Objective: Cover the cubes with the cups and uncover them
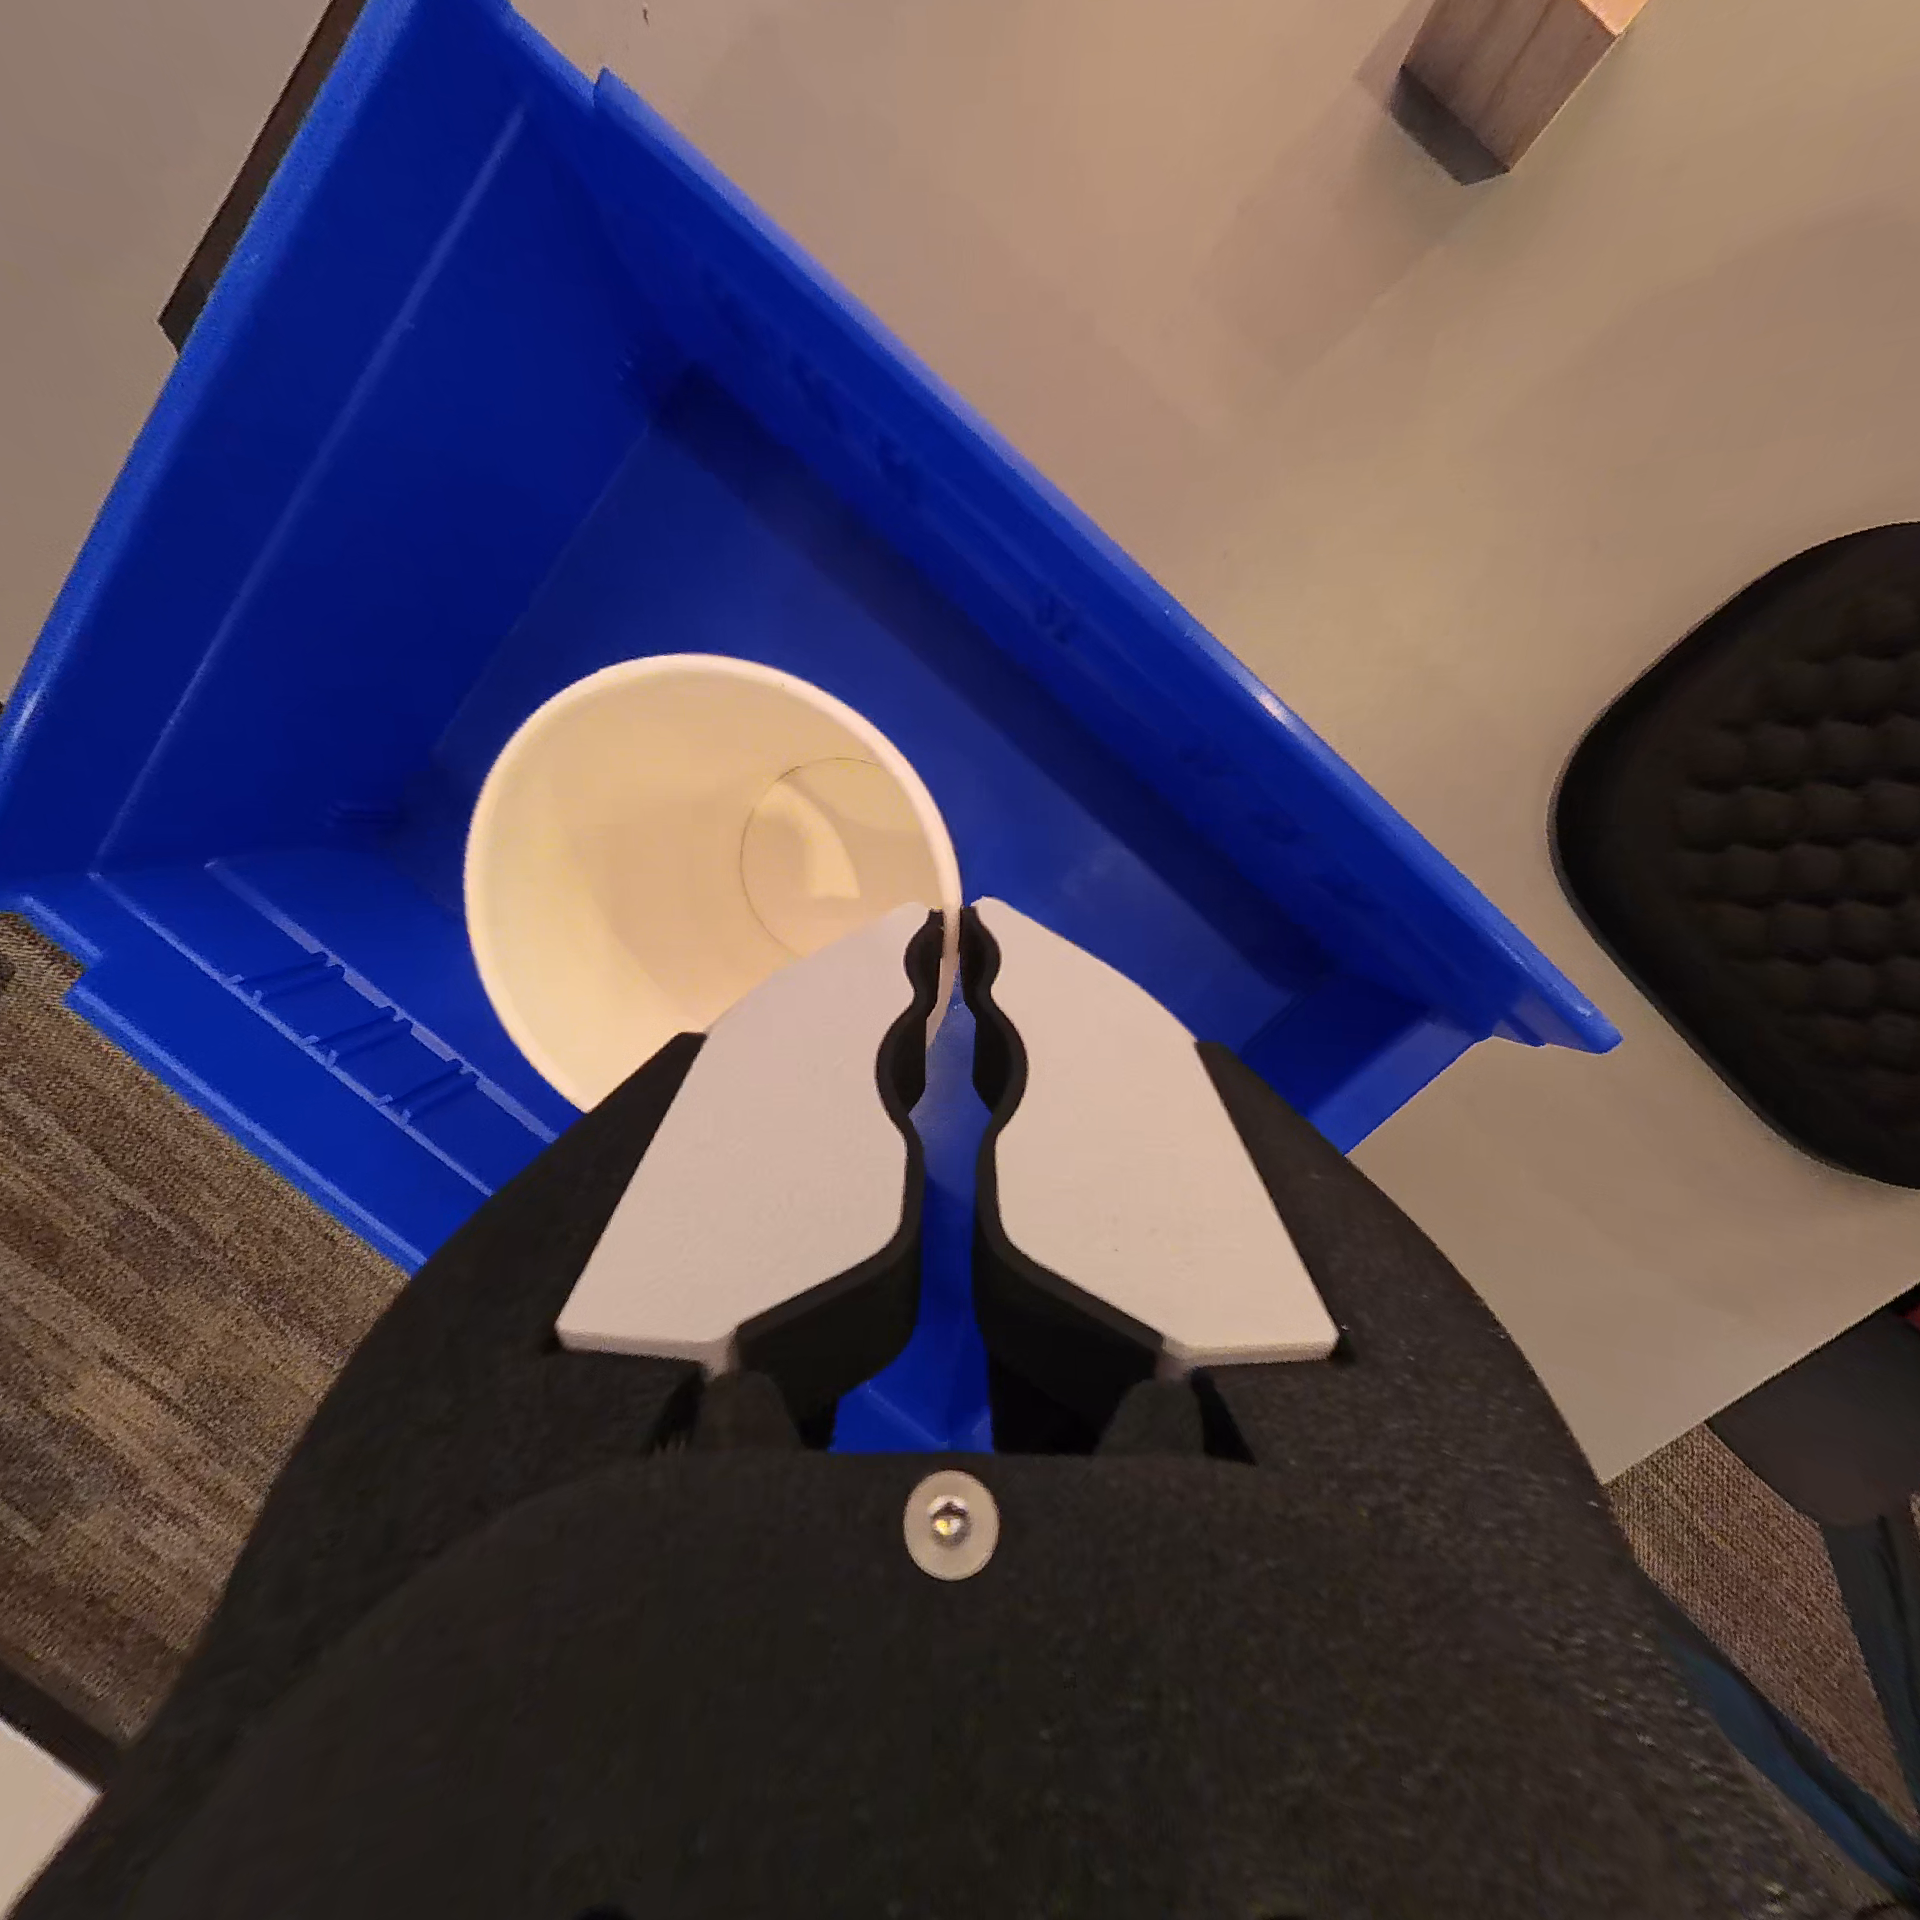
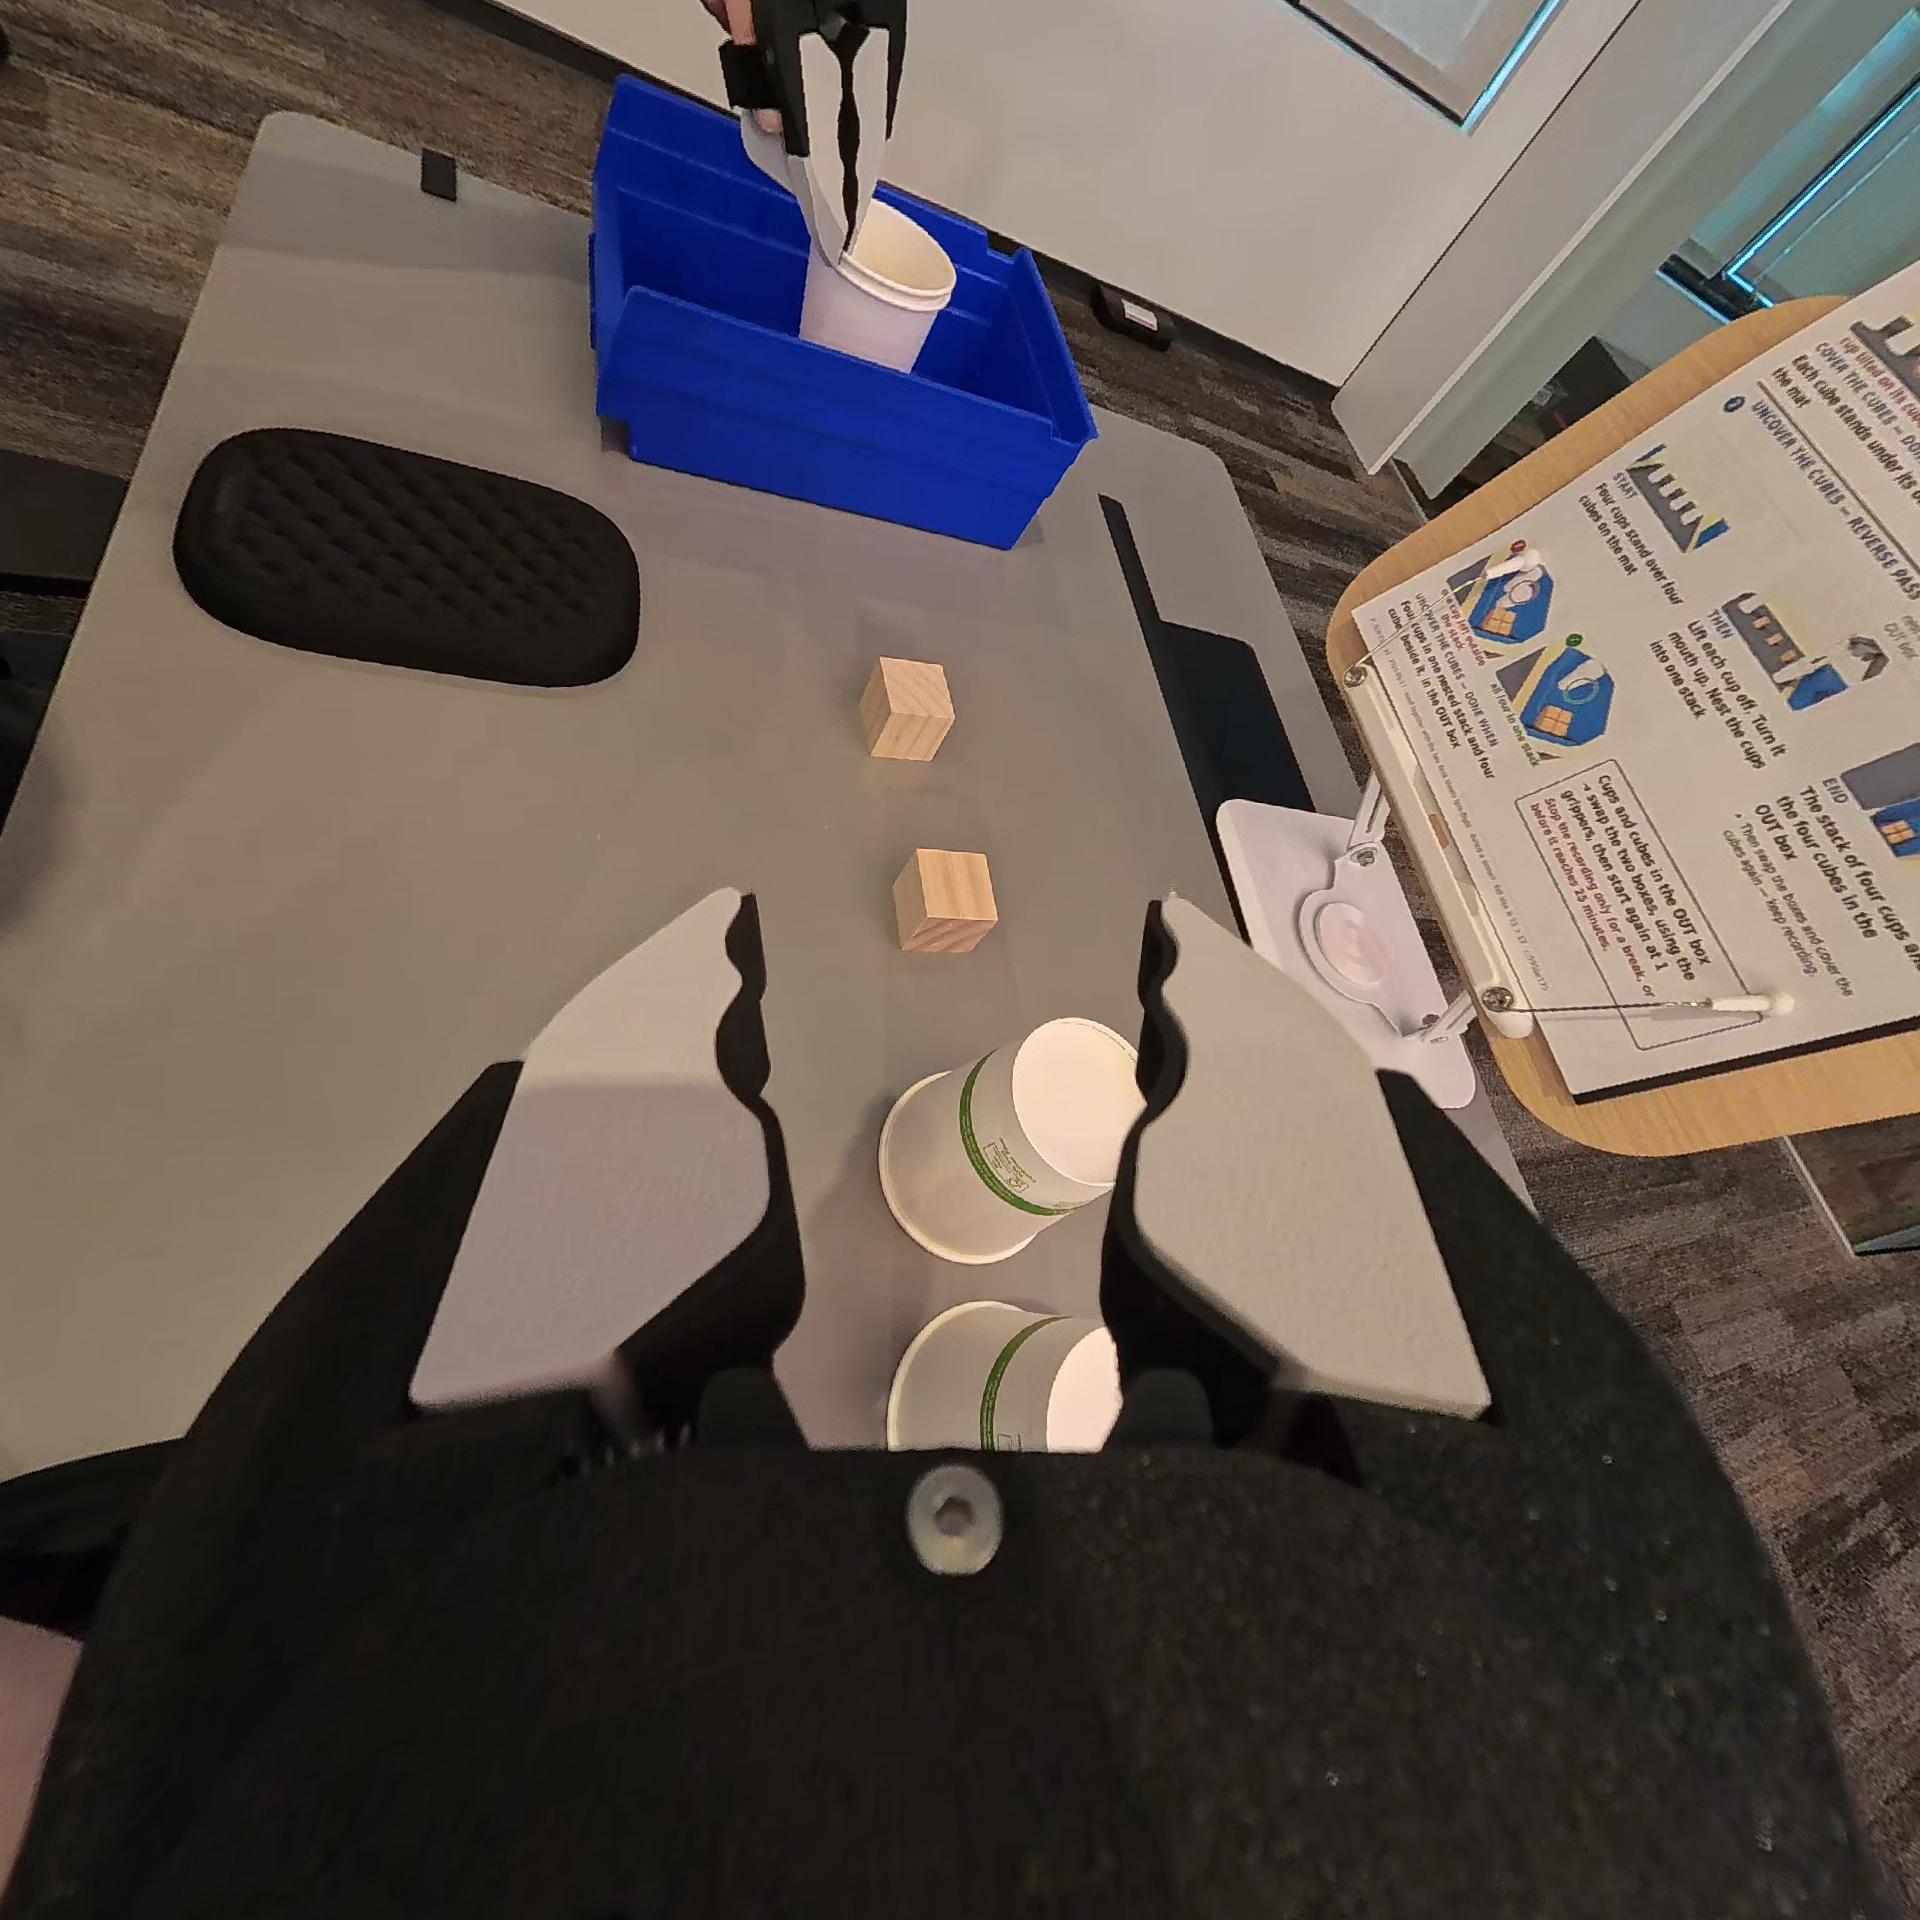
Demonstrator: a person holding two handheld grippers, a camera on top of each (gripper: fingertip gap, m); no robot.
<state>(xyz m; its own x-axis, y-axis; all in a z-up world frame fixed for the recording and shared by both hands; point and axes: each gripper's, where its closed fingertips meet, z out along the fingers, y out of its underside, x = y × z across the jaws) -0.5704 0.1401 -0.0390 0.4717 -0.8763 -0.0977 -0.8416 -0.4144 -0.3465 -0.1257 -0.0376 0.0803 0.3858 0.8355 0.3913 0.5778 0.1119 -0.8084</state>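
On my far left in the right wrist view I see a black padded rest [image 2: 405, 556] lying flat on the grey table [image 2: 416, 883], well apart from everything else. Moving right, the blue bin [image 2: 831, 436] sits at the far edge of the table, and my left gripper [image 2: 847, 244] reaches down into it from above, its fingers clamped on the rim of a white paper cup [image 2: 883, 301] that stands mouth-up inside the bin. From the left wrist view I confirm that grip: the left gripper [image 1: 954, 914] has its two fingertips pinched on the cup's thin rim, one on either side of the wall, and I look straight down into the cup [image 1: 665, 873] with the bin's blue floor [image 1: 416, 520] around it; one wooden cube [image 1: 1496, 94] shows on the table at the upper edge of that view, beyond the bin. Back in the right wrist view, nearer to me than the bin, two wooden cubes stand uncovered in a line on the table, the farther cube [image 2: 906, 709] and the nearer cube [image 2: 943, 900], apart from each other. My right gripper [image 2: 948, 920] hangs above the table with its fingers spread wide and holding nothing. Between those fingers I see two cups upside down on the table, each with a green band: the farther one [image 2: 1003, 1138] just beyond the nearer one [image 2: 1003, 1377], in line with the cubes; I cannot tell what lies under them. At the far right a side stand [image 2: 1455, 1101] carries a printed instruction sheet [image 2: 1683, 748].
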